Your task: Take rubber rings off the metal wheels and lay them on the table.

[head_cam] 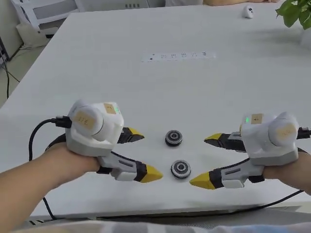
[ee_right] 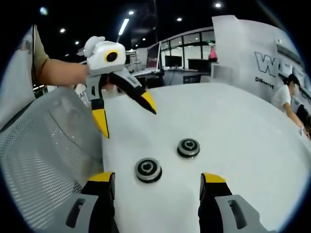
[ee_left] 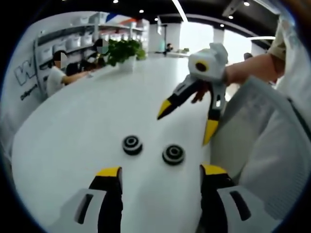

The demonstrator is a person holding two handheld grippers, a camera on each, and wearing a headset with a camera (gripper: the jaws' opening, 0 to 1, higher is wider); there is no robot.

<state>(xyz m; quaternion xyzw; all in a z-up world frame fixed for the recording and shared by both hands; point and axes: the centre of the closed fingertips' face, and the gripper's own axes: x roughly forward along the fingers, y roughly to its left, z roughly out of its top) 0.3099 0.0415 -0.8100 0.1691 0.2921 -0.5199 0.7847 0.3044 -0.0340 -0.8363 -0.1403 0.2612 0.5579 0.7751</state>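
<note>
Two small metal wheels with black rubber rings lie flat on the white table [head_cam: 146, 87]: a farther wheel [head_cam: 173, 138] [ee_left: 132, 144] [ee_right: 188, 148] and a nearer wheel [head_cam: 181, 169] [ee_left: 173, 154] [ee_right: 148, 170]. My left gripper [head_cam: 146, 154] [ee_left: 160, 172] [ee_right: 127, 120] is open, just left of the wheels and pointing at them. On their right, facing it, my right gripper [head_cam: 204, 160] [ee_right: 157, 178] [ee_left: 187, 125] is open too. Both wheels sit in the gap between the two grippers, and nothing is held.
A flat white strip of sockets [head_cam: 179, 56] is set in the table further back. A leafy plant [head_cam: 296, 12] and a small white object [head_cam: 248, 11] stand at the far right corner. The table's front edge is close beneath the grippers. A mesh chair back [ee_right: 43, 155] is beside me.
</note>
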